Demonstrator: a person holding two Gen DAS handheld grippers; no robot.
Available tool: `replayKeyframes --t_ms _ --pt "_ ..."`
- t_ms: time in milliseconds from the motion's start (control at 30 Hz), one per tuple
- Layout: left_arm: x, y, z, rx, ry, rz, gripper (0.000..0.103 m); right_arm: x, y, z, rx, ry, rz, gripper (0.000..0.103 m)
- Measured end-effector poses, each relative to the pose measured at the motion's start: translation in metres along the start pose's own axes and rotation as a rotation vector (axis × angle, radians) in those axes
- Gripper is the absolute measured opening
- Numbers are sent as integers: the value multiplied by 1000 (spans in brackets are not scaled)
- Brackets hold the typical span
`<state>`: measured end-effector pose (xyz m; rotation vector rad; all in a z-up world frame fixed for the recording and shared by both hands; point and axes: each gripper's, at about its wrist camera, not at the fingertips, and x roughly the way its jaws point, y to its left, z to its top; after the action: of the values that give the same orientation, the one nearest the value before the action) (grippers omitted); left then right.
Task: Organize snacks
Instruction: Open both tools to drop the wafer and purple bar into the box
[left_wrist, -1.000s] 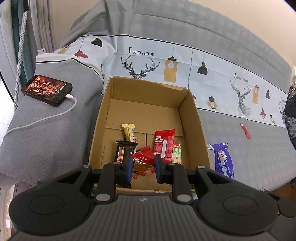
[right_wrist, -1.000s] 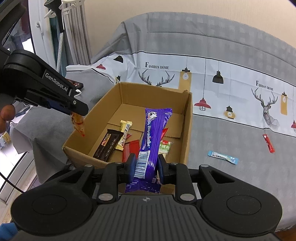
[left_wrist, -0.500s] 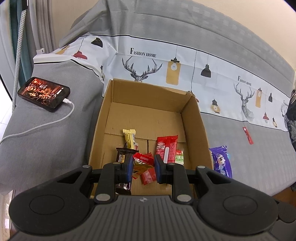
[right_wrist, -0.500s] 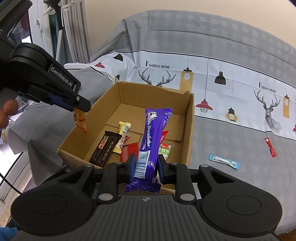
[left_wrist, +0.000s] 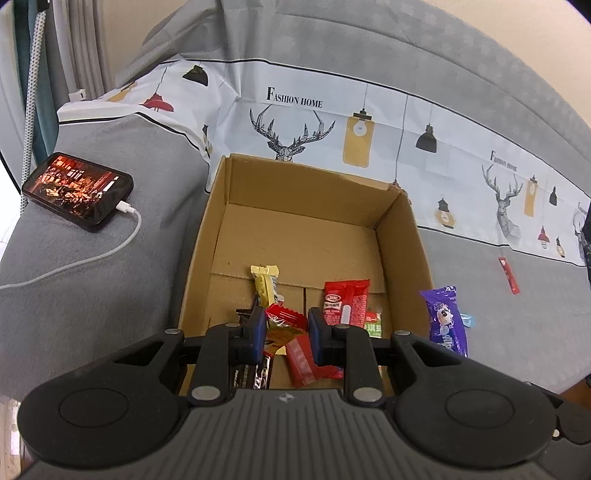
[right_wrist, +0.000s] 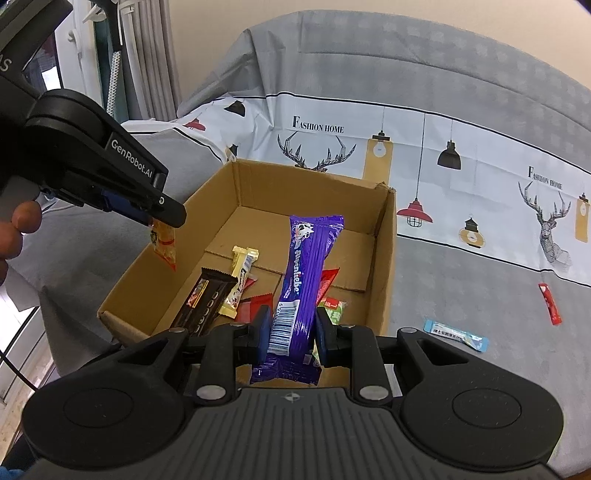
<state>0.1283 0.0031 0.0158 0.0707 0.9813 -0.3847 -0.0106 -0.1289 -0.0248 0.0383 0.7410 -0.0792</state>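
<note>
An open cardboard box (left_wrist: 402, 236) (right_wrist: 384, 258) stands on the grey sofa and holds several snacks: a yellow bar (left_wrist: 264, 284), a red packet (left_wrist: 345, 302), a dark chocolate bar (right_wrist: 205, 302). My left gripper (left_wrist: 283, 334) is shut on a small orange-yellow snack packet (right_wrist: 164, 242) and holds it over the box's near left edge. My right gripper (right_wrist: 290, 330) is shut on a long purple snack bar (right_wrist: 308, 273), held above the box's front right; the bar also shows in the left wrist view (left_wrist: 445, 321).
A phone (left_wrist: 75, 192) on a white charging cable (left_wrist: 92, 258) lies on the grey armrest left of the box. A red stick packet (right_wrist: 549, 303) and a blue packet (right_wrist: 456, 334) lie on the sofa seat right of the box. A printed cloth (left_wrist: 369, 125) covers the backrest.
The left gripper has drawn back and up a little with its packet, staying over the box. The right gripper with the purple bar has shifted slightly left, closer over the box.
</note>
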Motion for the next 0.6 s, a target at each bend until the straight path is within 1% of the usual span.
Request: replayKeyframes --t_ms 600 --pt "61 2 16 0 78 34 27 57 -6 13 -4 53 -2 26"
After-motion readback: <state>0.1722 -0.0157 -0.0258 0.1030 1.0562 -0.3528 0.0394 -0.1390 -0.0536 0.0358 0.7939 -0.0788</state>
